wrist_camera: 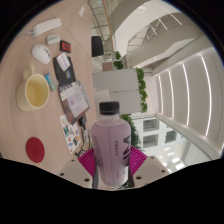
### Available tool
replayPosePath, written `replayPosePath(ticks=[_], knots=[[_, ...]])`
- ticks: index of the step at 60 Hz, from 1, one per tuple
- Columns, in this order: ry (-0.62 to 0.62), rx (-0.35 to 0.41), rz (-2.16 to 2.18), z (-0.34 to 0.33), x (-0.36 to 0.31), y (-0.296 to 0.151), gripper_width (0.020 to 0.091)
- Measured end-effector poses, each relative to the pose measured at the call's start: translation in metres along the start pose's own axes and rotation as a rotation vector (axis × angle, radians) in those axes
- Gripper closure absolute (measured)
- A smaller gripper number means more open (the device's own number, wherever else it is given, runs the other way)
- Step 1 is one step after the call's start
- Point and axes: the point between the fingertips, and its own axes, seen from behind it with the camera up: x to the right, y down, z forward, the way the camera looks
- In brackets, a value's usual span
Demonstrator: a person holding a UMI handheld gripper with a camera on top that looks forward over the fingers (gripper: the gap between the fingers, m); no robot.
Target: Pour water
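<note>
Bottle, clear plastic with a black cap (109,140), sits clamped between my gripper (105,165) pads, tilted sideways; I judge I'm carrying it toward the yellow mug (35,92).

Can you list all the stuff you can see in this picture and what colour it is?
Bottle: one, clear with a black cap, held up between the claw's fingers.
Cup: one, yellow, on the table beyond the bottle.
Red disc: one, red, on the table near the cup.
White round thing: one, white, farther along the table; too small to name.
Papers and small items: several, mixed colours, between cup and bottle.
Table: one, light beige.
Plants: a few, green, by the windows.
Claw: one, pink pads, gripping the bottle.
</note>
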Motion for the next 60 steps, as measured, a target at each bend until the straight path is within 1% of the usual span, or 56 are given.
replayPosePath(ticks=[5, 11, 12, 13, 15, 17, 20, 21, 27, 28, 31, 33, 34, 38, 39, 40, 41, 46, 47, 48, 51, 53, 54, 55, 58, 60], knots=[[-0.041, 0.036, -0.353, 0.001, -0.031, -0.030, 0.0702], [-0.051, 0.058, -0.690, 0.013, -0.056, -0.044, 0.0702], [-0.061, 0.061, -0.734, 0.010, -0.057, -0.047, 0.0702], [-0.106, 0.085, -0.785, 0.020, -0.058, -0.053, 0.0702], [-0.125, 0.098, -0.849, 0.019, -0.069, -0.059, 0.0703], [-0.131, 0.112, -0.901, 0.019, -0.075, -0.065, 0.0703], [-0.130, 0.104, -0.965, 0.014, -0.073, -0.071, 0.0703], [-0.140, 0.103, -0.975, 0.023, -0.075, -0.071, 0.0702], [-0.170, 0.082, -0.979, 0.019, -0.086, -0.070, 0.0703], [-0.187, 0.089, -0.981, 0.026, -0.086, -0.071, 0.0703], [-0.187, 0.093, -0.939, 0.029, -0.087, -0.073, 0.0699], [-0.179, 0.079, -0.875, 0.022, -0.086, -0.071, 0.0703], [-0.201, 0.078, -0.842, 0.031, -0.085, -0.072, 0.0702], [-0.203, 0.023, -0.536, 0.035, -0.065, -0.074, 0.0702], [-0.192, 0.012, -0.437, 0.036, -0.057, -0.076, 0.0701], [-0.119, -0.007, -0.306, 0.022, -0.054, -0.071, 0.0701], [-0.169, 0.012, -0.240, 0.037, -0.044, -0.075, 0.0700], [-0.204, 0.000, 0.346, 0.038, -0.018, -0.070, 0.0699], [-0.119, -0.011, 0.509, 0.015, -0.017, -0.069, 0.0699], [-0.153, -0.013, 0.614, 0.022, -0.017, -0.061, 0.0700], [-0.191, -0.016, 0.935, 0.018, -0.018, -0.044, 0.0700], [-0.232, 0.014, 1.104, 0.017, -0.026, -0.042, 0.0699], [-0.210, 0.029, 1.203, 0.009, -0.032, -0.042, 0.0694], [-0.256, 0.050, 1.230, 0.017, -0.038, -0.045, 0.0692], [-0.311, 0.098, 1.358, 0.016, -0.052, -0.030, 0.0655], [-0.335, 0.121, 1.391, 0.017, -0.066, -0.026, 0.0617]])
